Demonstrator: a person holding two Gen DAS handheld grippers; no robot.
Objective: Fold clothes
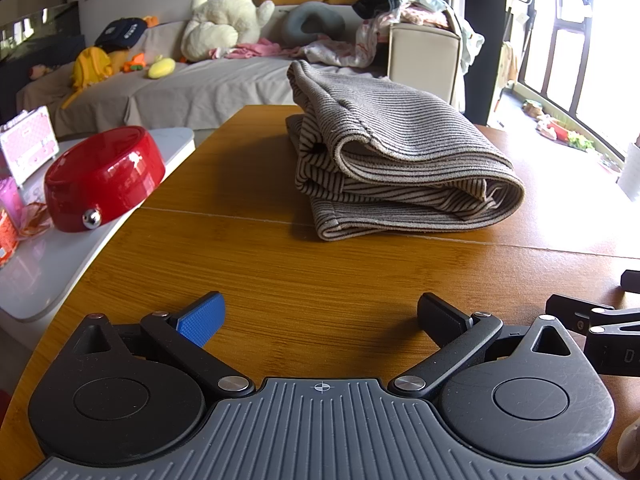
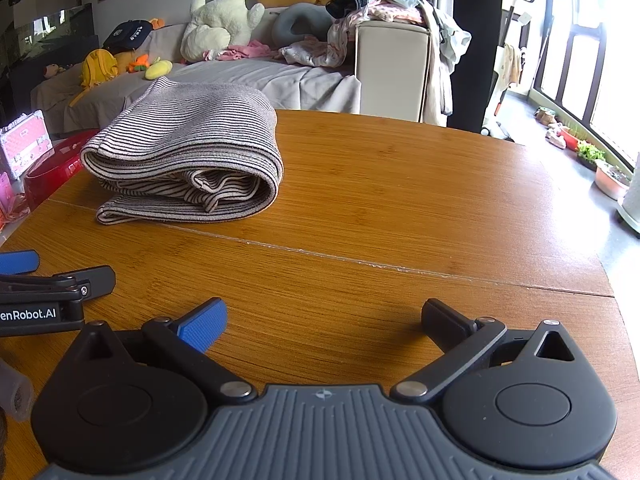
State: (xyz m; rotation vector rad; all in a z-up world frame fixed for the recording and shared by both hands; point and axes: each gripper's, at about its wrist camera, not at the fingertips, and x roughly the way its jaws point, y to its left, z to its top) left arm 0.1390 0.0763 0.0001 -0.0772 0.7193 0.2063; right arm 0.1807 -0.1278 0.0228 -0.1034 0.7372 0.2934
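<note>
Left claw (image 1: 320, 316) and right claw (image 2: 324, 320): both spread wide, empty, low over the desk (image 2: 380, 216).
Folded striped garment (image 1: 396, 164) lies on the desk ahead, apart from both; red bowl (image 1: 104, 176) left of it.

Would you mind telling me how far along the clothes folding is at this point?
Done: the striped garment lies folded in layers on the wooden table. In hand: nothing; the left gripper and right gripper are both open and short of it. Left: possibly the loose clothes heaped on the sofa arm behind.
</note>
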